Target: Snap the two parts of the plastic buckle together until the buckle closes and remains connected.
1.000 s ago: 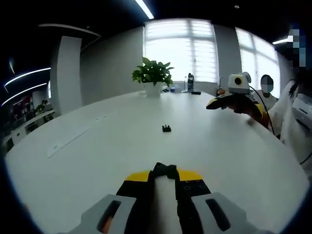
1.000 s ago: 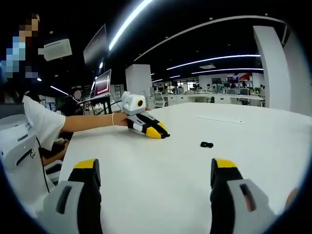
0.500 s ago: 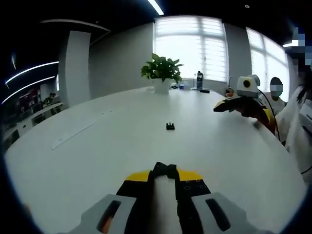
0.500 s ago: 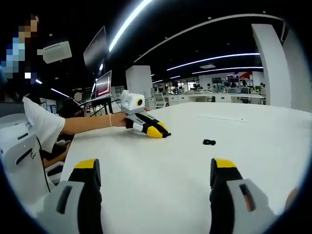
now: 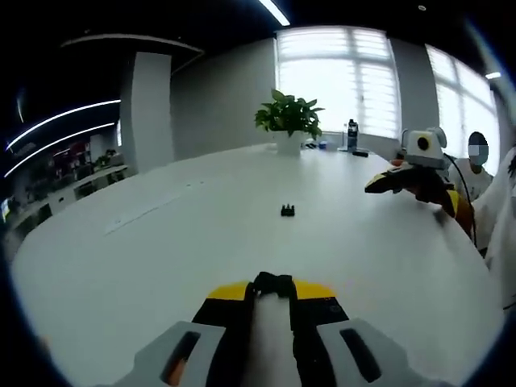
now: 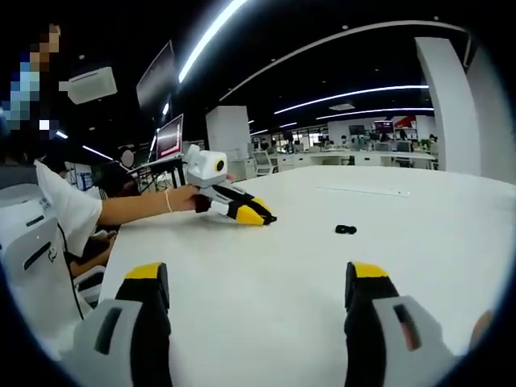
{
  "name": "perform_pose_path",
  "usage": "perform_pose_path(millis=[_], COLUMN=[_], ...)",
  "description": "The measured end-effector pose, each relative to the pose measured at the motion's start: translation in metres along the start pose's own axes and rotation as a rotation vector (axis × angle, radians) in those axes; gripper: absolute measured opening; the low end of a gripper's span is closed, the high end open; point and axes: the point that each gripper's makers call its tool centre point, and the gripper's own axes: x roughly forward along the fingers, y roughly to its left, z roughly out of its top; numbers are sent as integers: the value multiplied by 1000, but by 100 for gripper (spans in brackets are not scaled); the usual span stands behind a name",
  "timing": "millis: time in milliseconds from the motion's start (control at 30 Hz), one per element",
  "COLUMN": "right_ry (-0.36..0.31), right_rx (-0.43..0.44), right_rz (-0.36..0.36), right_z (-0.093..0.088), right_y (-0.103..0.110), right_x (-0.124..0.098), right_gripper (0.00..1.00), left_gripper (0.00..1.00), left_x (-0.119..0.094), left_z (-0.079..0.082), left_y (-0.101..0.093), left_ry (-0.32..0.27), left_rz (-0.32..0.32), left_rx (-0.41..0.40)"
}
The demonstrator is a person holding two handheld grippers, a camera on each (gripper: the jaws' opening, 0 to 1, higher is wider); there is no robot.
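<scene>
One small black buckle part [image 5: 288, 210] lies loose on the white table [image 5: 161, 266], some way ahead of my left gripper [image 5: 272, 284]. The left jaws are shut, and a second black buckle part [image 5: 272, 280] is pinched at their yellow tips. In the right gripper view the same loose part [image 6: 345, 229] lies ahead and to the right of centre. My right gripper [image 6: 256, 278] stands wide open above the table with nothing between its fingers. The left gripper [image 6: 234, 206], held by a hand, rests low over the table to the left of the loose part.
A potted plant [image 5: 289, 121] and a dark bottle [image 5: 351, 134] stand at the table's far end by the windows. A person's arm and white sleeve [image 6: 72, 205] reach in from the left. Desks and monitors fill the room behind.
The left gripper view has swung, so the plant and the loose part sit further right. In the right gripper view the left gripper has drifted a little left, away from the loose part.
</scene>
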Motion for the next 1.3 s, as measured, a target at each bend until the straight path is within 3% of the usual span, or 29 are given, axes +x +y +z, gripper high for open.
perform_pose_path(millis=[300,533,767,933,1300], right_ry=[-6,-22,-21,-6,0], right_rx=[1,5,11,12,26], right_rz=[-33,-49,-54,-58,-64], right_z=[1,4,3,0,-4], right_y=[-7,-11,-12,-13,-15], right_x=[-4,-6,-6,-6,-8], right_gripper=[88,87,86,85,84], left_gripper=[17,17,17,17,17], left_x=[-31,-58,-81,-91,-107], left_z=[-10,-24,-40,-47,-57], left_y=[0,-8,3,6,-6], left_ry=[-4,7,10,11,2], left_rz=[148,196,317,359,409], left_rx=[-72,-85,-115,-111,-151])
